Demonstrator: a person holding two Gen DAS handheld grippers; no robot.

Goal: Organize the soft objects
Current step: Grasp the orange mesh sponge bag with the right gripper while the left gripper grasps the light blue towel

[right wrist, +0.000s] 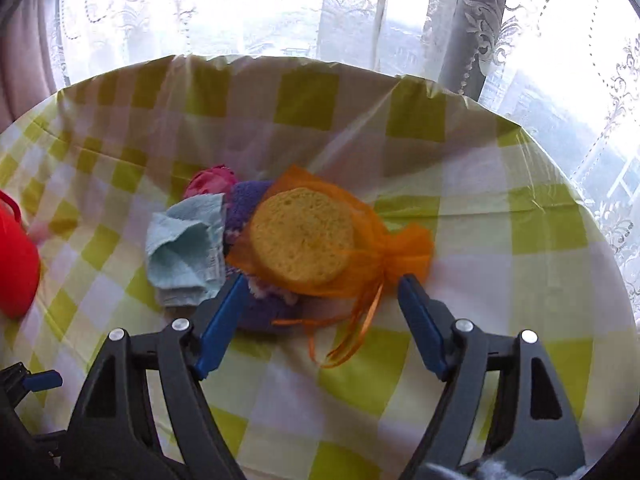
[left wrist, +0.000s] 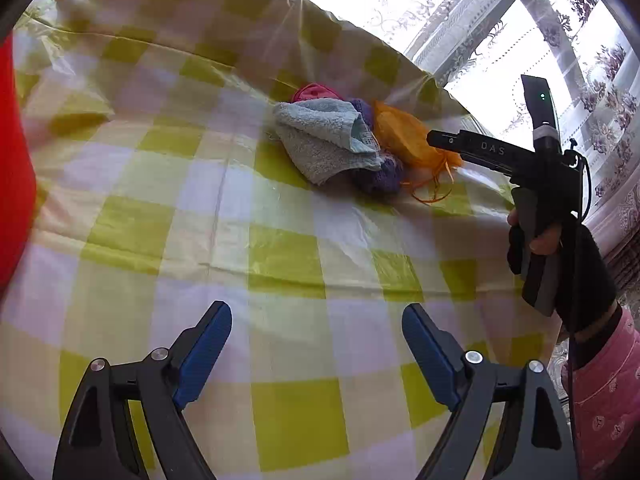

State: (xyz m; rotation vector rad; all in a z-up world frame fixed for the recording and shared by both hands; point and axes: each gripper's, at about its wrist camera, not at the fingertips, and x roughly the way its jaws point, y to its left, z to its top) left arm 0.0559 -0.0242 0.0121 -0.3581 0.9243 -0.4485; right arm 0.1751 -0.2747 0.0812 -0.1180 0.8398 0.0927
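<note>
A pile of soft things lies on the checked tablecloth [left wrist: 280, 248]: a light blue towel [left wrist: 324, 140], a purple fuzzy cloth [left wrist: 384, 178], a pink cloth [left wrist: 316, 92] and a yellow round sponge in an orange mesh bag [left wrist: 404, 140]. In the right wrist view the sponge bag [right wrist: 304, 236] lies just ahead of my open right gripper [right wrist: 320, 284], beside the towel [right wrist: 188, 244], purple cloth [right wrist: 248, 208] and pink cloth [right wrist: 210, 184]. My left gripper [left wrist: 316, 312] is open and empty, well short of the pile. The right gripper [left wrist: 436, 136] reaches the bag's edge.
A red container [right wrist: 16, 264] stands at the table's left [left wrist: 16, 184]. Lace curtains and a window [right wrist: 320, 12] lie behind the table's far edge. The orange ribbon [right wrist: 352, 332] trails toward me. The tablecloth [right wrist: 500, 280] covers the whole table.
</note>
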